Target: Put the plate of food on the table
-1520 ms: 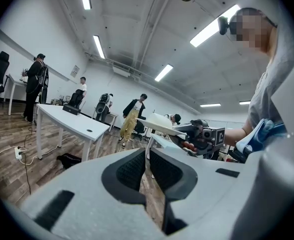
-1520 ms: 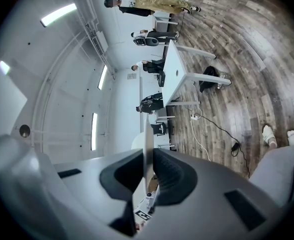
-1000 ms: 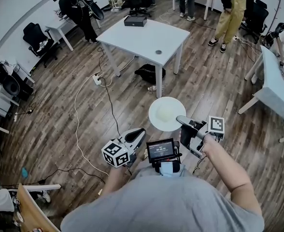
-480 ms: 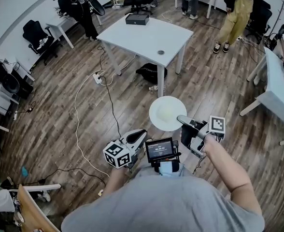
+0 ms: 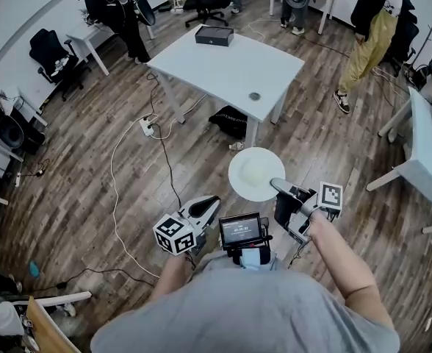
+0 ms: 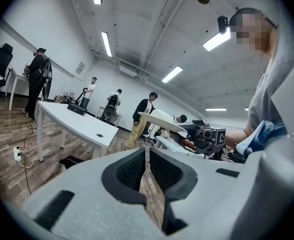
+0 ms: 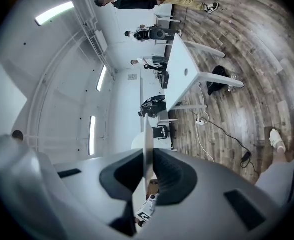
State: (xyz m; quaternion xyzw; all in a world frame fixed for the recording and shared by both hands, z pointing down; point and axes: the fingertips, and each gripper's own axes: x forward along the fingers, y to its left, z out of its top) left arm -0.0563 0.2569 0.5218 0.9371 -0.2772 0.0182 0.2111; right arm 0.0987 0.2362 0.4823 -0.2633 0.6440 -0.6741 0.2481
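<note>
Facing the white table (image 5: 223,65), which stands well ahead of us and slightly left, we hold the plate of food (image 5: 254,173) level, our right gripper (image 5: 281,187) clamped on its near rim; our left gripper (image 5: 201,210) has its jaws together, empty.

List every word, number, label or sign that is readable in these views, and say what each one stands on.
Chest-mounted screen: a row of light characters, too small to read.
Wall sign: too blurred to read.
Left marker cube and right marker cube: black-and-white square patterns only, no words.
No print shows on the plate.
Nothing here can actually be read.
</note>
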